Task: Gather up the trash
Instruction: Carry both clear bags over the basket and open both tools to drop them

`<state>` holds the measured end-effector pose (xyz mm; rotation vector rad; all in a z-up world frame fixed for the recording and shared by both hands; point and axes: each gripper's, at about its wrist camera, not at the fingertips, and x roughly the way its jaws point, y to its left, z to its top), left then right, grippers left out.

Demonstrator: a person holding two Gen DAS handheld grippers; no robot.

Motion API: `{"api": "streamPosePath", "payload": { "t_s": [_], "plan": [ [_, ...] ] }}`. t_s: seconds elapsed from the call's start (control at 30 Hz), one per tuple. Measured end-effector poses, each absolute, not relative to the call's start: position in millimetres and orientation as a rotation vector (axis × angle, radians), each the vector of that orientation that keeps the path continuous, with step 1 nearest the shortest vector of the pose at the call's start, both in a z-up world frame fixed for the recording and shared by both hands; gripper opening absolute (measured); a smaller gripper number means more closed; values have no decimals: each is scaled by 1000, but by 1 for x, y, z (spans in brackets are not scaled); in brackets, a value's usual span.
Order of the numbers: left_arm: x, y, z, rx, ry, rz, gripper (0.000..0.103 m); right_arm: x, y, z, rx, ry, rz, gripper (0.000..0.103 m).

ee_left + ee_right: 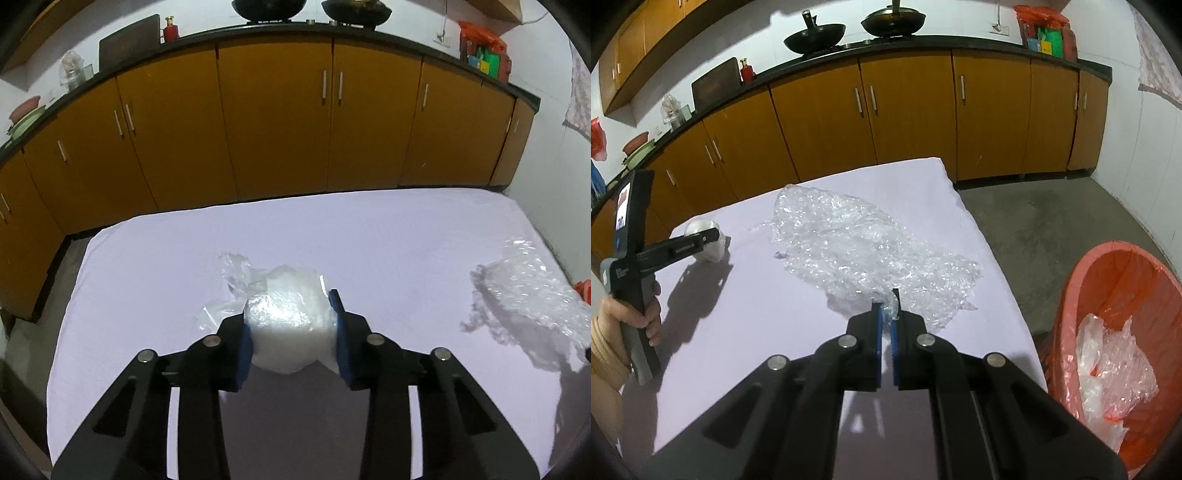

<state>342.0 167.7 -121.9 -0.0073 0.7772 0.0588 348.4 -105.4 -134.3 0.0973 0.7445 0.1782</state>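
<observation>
My left gripper [291, 325] is shut on a crumpled white plastic bag [284, 317] and holds it over the white table [147, 266]. The bag and left gripper also show in the right wrist view [705, 240] at the table's left. My right gripper [886, 317] is shut on the near edge of a large clear bubble wrap sheet [849, 251] that lies spread on the table [738, 314]. The same sheet shows at the right edge of the left wrist view [524, 295]. A red bin [1123, 295] lined with a red bag stands on the floor right of the table.
The bin holds crumpled clear plastic [1108, 362]. Orange kitchen cabinets [277, 118] run behind the table under a black counter with pans [816, 37]. A grey floor [1034, 221] lies between table, bin and cabinets.
</observation>
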Motion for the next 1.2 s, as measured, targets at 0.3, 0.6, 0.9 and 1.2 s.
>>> {"api": "streamPosePath", "payload": {
  "t_s": [0.3, 0.6, 0.9, 1.2],
  "plan": [
    [294, 130, -73, 13, 702, -5, 35, 318, -121, -98, 130, 673, 182, 5],
    [262, 87, -27, 11, 636, -81, 36, 271, -152, -62, 127, 599, 143, 5],
    [250, 17, -21, 47, 624, -202, 36, 230, -227, -51, 155, 570, -2, 5],
    [247, -68, -28, 66, 633, -355, 36, 208, -306, -62, 173, 585, -163, 5]
  ]
}}
